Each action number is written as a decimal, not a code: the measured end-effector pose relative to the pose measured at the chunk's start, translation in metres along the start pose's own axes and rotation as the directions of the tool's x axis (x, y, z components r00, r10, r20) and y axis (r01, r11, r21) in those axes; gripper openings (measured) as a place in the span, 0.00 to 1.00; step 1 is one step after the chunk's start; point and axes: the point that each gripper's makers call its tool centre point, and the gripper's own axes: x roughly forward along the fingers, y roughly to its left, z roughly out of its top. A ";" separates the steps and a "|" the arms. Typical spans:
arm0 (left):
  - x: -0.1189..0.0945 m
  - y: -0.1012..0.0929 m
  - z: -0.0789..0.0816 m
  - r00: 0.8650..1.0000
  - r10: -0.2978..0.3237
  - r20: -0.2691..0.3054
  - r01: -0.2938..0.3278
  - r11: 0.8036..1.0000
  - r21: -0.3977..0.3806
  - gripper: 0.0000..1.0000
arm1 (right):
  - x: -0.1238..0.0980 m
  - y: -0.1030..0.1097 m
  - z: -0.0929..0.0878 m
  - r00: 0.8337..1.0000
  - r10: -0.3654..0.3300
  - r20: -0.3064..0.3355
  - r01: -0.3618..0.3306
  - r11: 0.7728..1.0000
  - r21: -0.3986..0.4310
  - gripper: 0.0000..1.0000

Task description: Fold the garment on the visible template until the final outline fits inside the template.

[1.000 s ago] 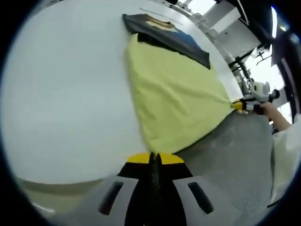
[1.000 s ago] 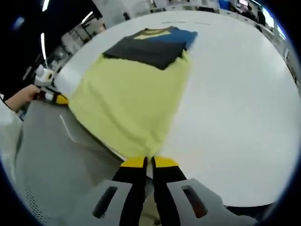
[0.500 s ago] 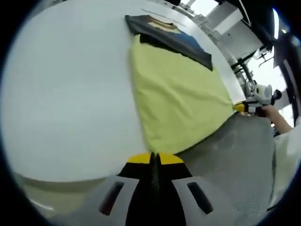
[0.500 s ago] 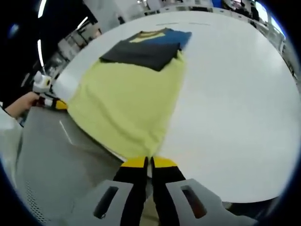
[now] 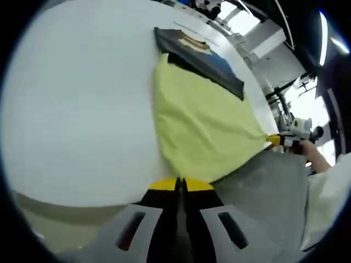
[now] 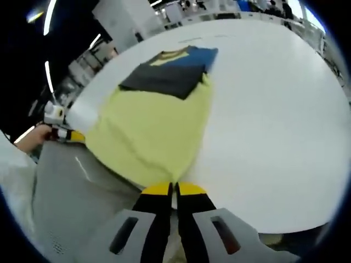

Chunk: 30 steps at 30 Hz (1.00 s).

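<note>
Jaws clamped on yellow garment [image 5: 203,123]

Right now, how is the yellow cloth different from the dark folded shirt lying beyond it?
The yellow cloth is one plain pale colour; the dark folded shirt mixes charcoal, blue and a yellow collar. The yellow cloth is spread wide and pulled taut by its near corners, pinched by the left gripper and right gripper; the shirt is a compact folded rectangle, untouched. The cloth covers more area. Both rest on the white table, edges meeting.

A broad white table [image 6: 274,120] stands before bright windows [image 5: 244,22] and dark ceiling strip lights [image 6: 48,68].
</note>
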 end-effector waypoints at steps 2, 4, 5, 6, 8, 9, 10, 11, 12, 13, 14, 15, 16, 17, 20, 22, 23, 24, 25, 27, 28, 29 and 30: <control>-0.002 -0.001 0.003 1.000 -0.006 0.016 0.006 1.000 -0.001 0.00 | -0.003 0.001 0.005 1.000 0.012 0.022 -0.013 0.999 0.035 0.04; -0.004 -0.002 0.004 1.000 -0.011 0.026 0.011 1.000 -0.003 0.00 | -0.005 0.001 0.007 0.999 0.017 0.031 -0.018 0.999 0.047 0.03; -0.005 -0.002 0.004 0.999 -0.010 0.033 0.010 1.000 -0.002 0.00 | -0.005 0.002 0.007 0.999 0.016 0.032 -0.018 0.999 0.048 0.03; -0.006 -0.003 0.005 0.999 -0.012 0.040 0.012 1.000 -0.005 0.00 | -0.005 0.003 0.006 0.999 0.016 0.031 -0.017 0.999 0.047 0.03; -0.010 -0.006 0.006 0.998 -0.026 0.060 0.027 0.999 -0.017 0.00 | -0.007 0.007 0.004 1.000 0.016 0.026 -0.017 0.999 0.035 0.03; -0.011 -0.007 0.006 0.997 -0.032 0.068 0.034 0.999 -0.026 0.00 | -0.008 0.009 0.003 1.000 0.019 0.023 -0.019 0.999 0.028 0.03; -0.014 -0.009 0.007 0.996 -0.037 0.076 0.039 0.999 -0.033 0.00 | -0.012 0.012 0.002 1.000 0.021 0.022 -0.022 1.000 0.019 0.03; -0.017 -0.011 0.008 0.995 -0.043 0.087 0.046 0.998 -0.035 0.00 | -0.015 0.015 0.003 0.999 0.024 0.028 -0.024 1.000 0.014 0.03; -0.022 -0.015 0.011 0.993 -0.054 0.104 0.057 0.998 -0.032 0.00 | -0.018 0.016 0.004 0.999 0.028 0.040 -0.029 0.999 0.015 0.03; -0.025 -0.016 0.013 0.991 -0.061 0.116 0.064 0.998 -0.027 0.00 | -0.021 0.017 0.006 0.998 0.035 0.055 -0.036 0.999 0.026 0.03; -0.028 -0.015 0.014 0.990 -0.064 0.128 0.068 0.997 -0.026 0.00 | -0.023 0.019 0.010 0.995 0.047 0.086 -0.052 0.997 0.058 0.03; -0.030 -0.014 0.015 0.988 -0.065 0.137 0.070 0.997 -0.035 0.00 | -0.025 0.019 0.013 0.993 0.053 0.108 -0.062 0.995 0.080 0.03; -0.031 -0.013 0.016 0.987 -0.064 0.145 0.072 0.996 -0.050 0.00 | -0.027 0.019 0.015 0.991 0.055 0.124 -0.068 0.993 0.100 0.03; -0.033 -0.013 0.016 0.986 -0.066 0.151 0.078 0.994 -0.074 0.00 | -0.031 0.019 0.017 0.989 0.054 0.138 -0.072 0.989 0.129 0.03; -0.035 -0.015 0.016 0.985 -0.073 0.156 0.083 0.995 -0.060 0.00 | -0.037 0.022 0.021 0.987 0.057 0.151 -0.074 0.991 0.108 0.03; -0.038 -0.017 0.015 0.984 -0.075 0.162 0.086 0.995 -0.058 0.00 | -0.039 0.024 0.023 0.986 0.056 0.157 -0.073 0.992 0.104 0.03; -0.040 -0.020 0.015 0.982 -0.079 0.170 0.090 0.994 -0.057 0.00 | -0.040 0.026 0.023 0.986 0.059 0.158 -0.075 0.992 0.101 0.03; -0.042 -0.022 0.015 0.981 -0.083 0.174 0.093 0.994 -0.053 0.00 | -0.041 0.028 0.023 0.986 0.063 0.157 -0.079 0.992 0.095 0.03; -0.043 -0.023 0.015 0.980 -0.087 0.178 0.097 0.994 -0.046 0.00 | -0.041 0.030 0.024 0.985 0.067 0.157 -0.082 0.993 0.087 0.03; -0.045 -0.025 0.013 0.980 -0.090 0.179 0.098 0.994 -0.038 0.00 | -0.042 0.032 0.023 0.985 0.069 0.158 -0.082 0.994 0.076 0.03; -0.047 -0.025 0.013 0.979 -0.089 0.181 0.097 0.995 -0.036 0.00 | -0.043 0.033 0.022 0.985 0.070 0.158 -0.083 0.993 0.078 0.03; -0.049 -0.025 0.012 0.979 -0.089 0.185 0.097 0.995 -0.035 0.00 | -0.043 0.035 0.022 0.985 0.071 0.159 -0.085 0.993 0.080 0.03; -0.050 -0.024 0.013 0.977 -0.089 0.191 0.098 0.995 -0.037 0.00 | -0.045 0.038 0.021 0.984 0.074 0.162 -0.088 0.993 0.080 0.03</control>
